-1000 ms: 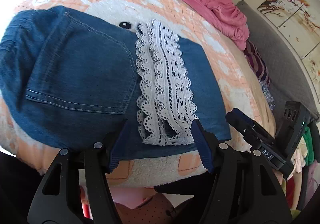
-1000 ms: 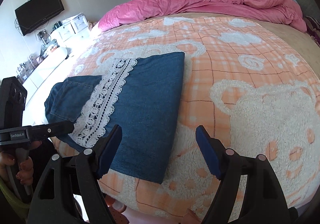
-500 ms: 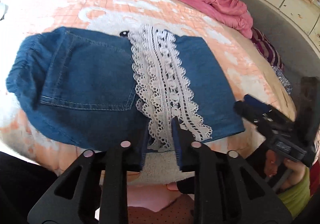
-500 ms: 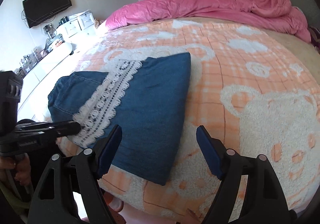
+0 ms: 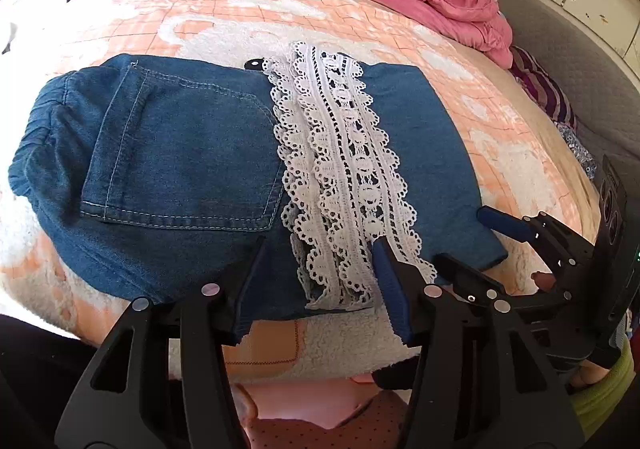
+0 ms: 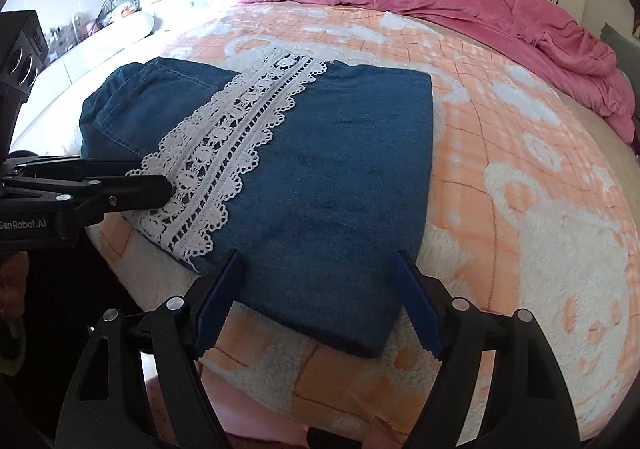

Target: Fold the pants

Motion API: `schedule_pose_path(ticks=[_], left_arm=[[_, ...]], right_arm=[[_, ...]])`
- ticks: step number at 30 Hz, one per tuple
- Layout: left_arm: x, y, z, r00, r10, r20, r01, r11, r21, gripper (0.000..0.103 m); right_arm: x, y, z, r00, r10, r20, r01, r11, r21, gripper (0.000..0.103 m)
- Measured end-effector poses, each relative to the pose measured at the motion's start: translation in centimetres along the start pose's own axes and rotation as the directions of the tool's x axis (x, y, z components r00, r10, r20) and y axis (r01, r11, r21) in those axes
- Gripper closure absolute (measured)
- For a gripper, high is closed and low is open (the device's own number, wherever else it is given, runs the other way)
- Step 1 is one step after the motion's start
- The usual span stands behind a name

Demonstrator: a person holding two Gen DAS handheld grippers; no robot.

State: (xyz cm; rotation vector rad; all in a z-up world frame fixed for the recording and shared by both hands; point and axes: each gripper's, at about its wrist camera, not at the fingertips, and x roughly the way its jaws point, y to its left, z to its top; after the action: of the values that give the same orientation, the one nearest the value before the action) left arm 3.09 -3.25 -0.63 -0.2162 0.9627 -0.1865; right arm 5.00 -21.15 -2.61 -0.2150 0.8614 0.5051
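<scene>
Folded denim pants [image 5: 180, 169] lying flat on bed blanket [image 5: 240, 13], near front edge, waistband leftward. White lace trim [image 5: 344, 185] running across middle of denim. Left tongs [image 5: 316, 281] hovering at near hem over lace, jaws opening, pads not pressing cloth. Right tongs [image 6: 320, 297] standing wide apart, straddling near right corner of fold, not gripping. Pink duvet [image 6: 440, 5] bunching along far side of bed.
</scene>
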Motion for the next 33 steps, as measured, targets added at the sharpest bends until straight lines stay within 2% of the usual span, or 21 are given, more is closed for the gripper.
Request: schedule_pose_path(ticks=[10,21,27,33], left_arm=[[-0.6,0.0,0.1,1.000,-0.006,0.013,0.006,1.000,-0.008,0.050],[-2.3,-0.2,0.2,0.999,0.000,0.046,0.000,1.000,-0.009,0.038],[-3.6,0.0,0.5,0.997,0.024,0.077,-0.023,1.000,-0.010,0.023],[-5.0,1.1,0.8,0.993,0.055,0.101,-0.052,0.998,-0.032,0.013]], right_arm=[[-0.5,-0.2,0.1,1.000,0.014,-0.001,-0.014,1.000,0.026,0.025],[-2.6,-1.7,0.3,1.000,-0.023,0.022,0.020,0.994,0.110,0.023],[-4.2,-2.1,0.5,0.998,-0.027,0.060,0.017,0.988,0.154,0.016],[-5.2,-1.9,1.5,0.996,-0.025,0.082,0.011,0.986,0.166,0.013]])
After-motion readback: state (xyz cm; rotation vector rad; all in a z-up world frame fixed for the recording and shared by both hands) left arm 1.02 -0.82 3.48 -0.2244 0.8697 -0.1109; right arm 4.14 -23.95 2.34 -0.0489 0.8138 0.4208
